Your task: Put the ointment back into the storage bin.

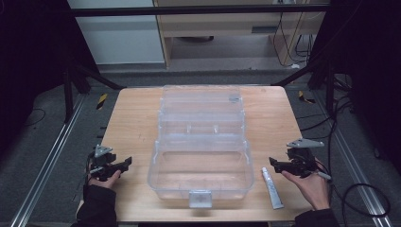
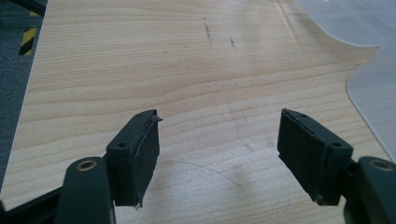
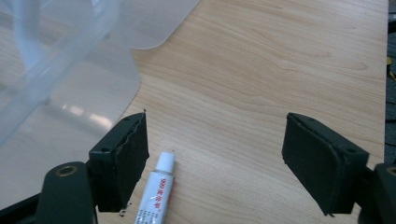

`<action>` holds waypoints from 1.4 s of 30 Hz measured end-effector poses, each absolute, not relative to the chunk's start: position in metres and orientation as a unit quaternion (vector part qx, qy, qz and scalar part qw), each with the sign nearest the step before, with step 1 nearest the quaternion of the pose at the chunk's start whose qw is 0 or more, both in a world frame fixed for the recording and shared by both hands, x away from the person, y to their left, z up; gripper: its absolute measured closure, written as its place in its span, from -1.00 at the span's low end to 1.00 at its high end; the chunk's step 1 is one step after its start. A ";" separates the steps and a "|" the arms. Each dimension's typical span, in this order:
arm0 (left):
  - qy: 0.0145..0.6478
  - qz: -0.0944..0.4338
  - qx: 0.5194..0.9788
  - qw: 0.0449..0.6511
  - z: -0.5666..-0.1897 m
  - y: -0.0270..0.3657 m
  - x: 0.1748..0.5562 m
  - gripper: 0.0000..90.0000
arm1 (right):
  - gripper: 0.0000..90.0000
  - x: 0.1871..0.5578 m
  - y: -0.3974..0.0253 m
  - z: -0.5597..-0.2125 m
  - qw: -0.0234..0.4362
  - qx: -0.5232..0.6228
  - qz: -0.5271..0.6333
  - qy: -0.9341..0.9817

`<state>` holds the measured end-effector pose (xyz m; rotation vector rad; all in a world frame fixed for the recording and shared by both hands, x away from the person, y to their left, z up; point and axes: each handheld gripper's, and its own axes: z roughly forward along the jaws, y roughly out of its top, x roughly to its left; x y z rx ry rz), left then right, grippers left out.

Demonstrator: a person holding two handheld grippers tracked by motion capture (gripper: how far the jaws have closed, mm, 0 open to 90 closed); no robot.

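Note:
A clear plastic storage box stands open in the middle of the wooden table, its lid tipped back. A small white tube lies on the table just right of the box's front corner. My right gripper hovers open beside that tube; in the right gripper view the tube lies by the left jaw of the gripper, cap pointing away. My left gripper is open over bare wood to the left of the box, and its own view shows the gripper with nothing between the jaws.
The box's clear edge shows at the right of the left gripper view and the box takes up the upper left of the right gripper view. Metal rails, cables and a dark floor surround the table. Bare wood lies on both sides of the box.

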<state>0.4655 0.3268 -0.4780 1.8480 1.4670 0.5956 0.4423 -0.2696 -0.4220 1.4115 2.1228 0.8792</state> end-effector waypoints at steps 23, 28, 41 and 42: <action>0.563 0.227 0.715 0.346 -0.478 0.326 0.466 -0.35 | -0.40 0.447 -0.240 -0.408 0.144 0.489 0.248 0.824; 0.562 0.227 0.716 0.346 -0.478 0.325 0.466 -0.35 | -0.29 0.448 -0.234 -0.410 0.125 0.493 0.226 0.831; 0.561 0.226 0.717 0.345 -0.478 0.325 0.466 -0.35 | 0.06 0.451 -0.225 -0.417 0.089 0.493 0.187 0.845; 0.561 0.226 0.717 0.345 -0.478 0.325 0.466 -0.35 | 0.08 0.451 -0.225 -0.418 0.087 0.493 0.183 0.846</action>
